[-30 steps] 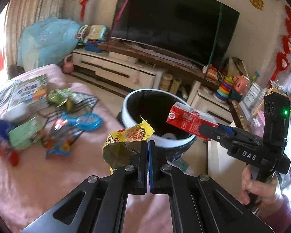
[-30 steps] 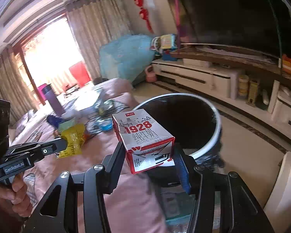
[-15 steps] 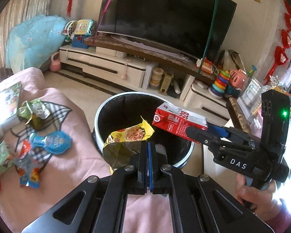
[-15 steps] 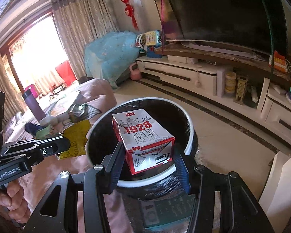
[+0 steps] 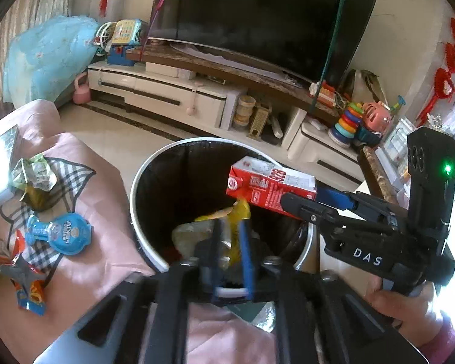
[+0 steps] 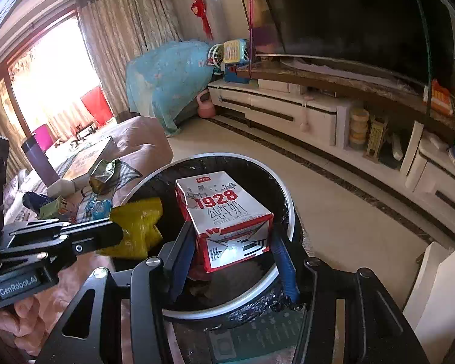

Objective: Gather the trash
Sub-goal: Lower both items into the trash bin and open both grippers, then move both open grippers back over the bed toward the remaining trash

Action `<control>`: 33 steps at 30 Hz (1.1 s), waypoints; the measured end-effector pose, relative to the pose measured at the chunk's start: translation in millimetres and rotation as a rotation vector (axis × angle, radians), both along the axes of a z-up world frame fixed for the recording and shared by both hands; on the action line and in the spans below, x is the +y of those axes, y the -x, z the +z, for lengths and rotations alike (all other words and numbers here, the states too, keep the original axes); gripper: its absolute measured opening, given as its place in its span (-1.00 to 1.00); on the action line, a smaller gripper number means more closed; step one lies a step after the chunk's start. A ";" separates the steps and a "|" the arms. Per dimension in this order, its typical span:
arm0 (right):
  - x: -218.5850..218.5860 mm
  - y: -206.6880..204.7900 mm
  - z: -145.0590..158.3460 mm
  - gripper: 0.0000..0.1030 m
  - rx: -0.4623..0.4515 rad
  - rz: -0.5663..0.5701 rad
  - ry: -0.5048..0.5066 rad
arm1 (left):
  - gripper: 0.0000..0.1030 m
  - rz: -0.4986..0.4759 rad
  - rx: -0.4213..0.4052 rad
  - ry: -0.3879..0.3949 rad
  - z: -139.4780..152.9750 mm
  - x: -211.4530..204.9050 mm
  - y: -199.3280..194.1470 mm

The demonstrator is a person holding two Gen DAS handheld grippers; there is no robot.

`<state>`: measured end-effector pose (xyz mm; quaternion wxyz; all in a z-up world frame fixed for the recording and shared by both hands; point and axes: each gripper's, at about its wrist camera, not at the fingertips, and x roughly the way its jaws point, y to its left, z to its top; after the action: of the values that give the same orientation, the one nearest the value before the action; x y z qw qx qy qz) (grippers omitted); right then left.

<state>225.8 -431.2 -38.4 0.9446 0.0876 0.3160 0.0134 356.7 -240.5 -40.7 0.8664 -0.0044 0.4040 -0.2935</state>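
Observation:
A round white-rimmed bin [image 5: 142, 166] with a black liner stands beside the pink couch; it also shows in the right wrist view [image 6: 289, 212]. My left gripper [image 5: 231, 242] is over the bin, its jaws apart, and a yellow snack wrapper [image 5: 241, 212] hangs loose between them, dropping. The wrapper also shows in the right wrist view [image 6: 136, 227]. My right gripper [image 6: 232, 251] is shut on a red and white milk carton [image 6: 224, 212] and holds it over the bin's mouth. The carton also shows in the left wrist view [image 5: 267, 183].
More wrappers lie on the pink couch cover: a blue packet [image 5: 60, 233], a green one [image 5: 35, 176], an orange one [image 5: 27, 285]. A white TV cabinet [image 5: 166, 97] with toys and a large TV stand behind. A white surface [image 6: 433, 285] is at right.
Both grippers moved further over the bin. My left gripper's jaws have opened and the yellow wrapper has slipped down between them. The right gripper still holds the carton.

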 end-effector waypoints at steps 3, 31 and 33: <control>-4.6 -2.0 -2.8 0.02 0.007 0.000 -0.018 | -0.17 0.025 -0.022 -0.001 2.4 7.3 8.3; 126.4 44.4 2.0 0.73 -0.053 0.203 -0.140 | 0.24 0.393 0.027 0.086 -8.7 194.2 137.2; 137.1 43.9 -1.9 0.73 -0.044 0.217 -0.137 | 0.24 0.417 0.032 0.092 -9.5 204.9 142.9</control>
<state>181.9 -294.1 -40.3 0.9361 0.1171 0.3010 0.1389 213.7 -35.7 -50.2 0.9008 -0.1320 0.3941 -0.1258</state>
